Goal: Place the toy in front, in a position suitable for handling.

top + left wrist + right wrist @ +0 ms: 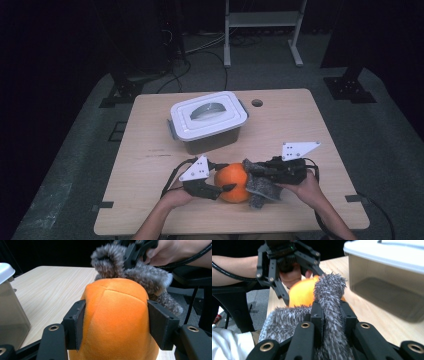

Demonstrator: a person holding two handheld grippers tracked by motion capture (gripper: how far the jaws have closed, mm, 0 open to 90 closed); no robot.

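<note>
Two black jaws at the bottom of the left gripper view press on both sides of the orange plush ball (116, 315), so the left hand-held gripper (116, 323) is pinching the ball at its widest part. In the right gripper view the jaws of the right hand-held gripper (331, 315) are closed on a strip of the grey furry piece (329, 292), which stands up between them at the middle of the frame.

To do this step well, I think both grips must stay firm but not hard, because the plush is soft and can slip out when it is squeezed too much. Any pull should be slow and straight, so that the fur does not tear from the orange part, if the two are joined; this I cannot tell.

In the high view the ball (233, 182) lies on the table (150, 150) at the lower middle of the frame, between the two hand-held grippers, left one (226, 188) touching it from the left and right one (250, 167) from the right. A closed box with white lid (208, 115) stands above it in the frame, near but apart.
</note>
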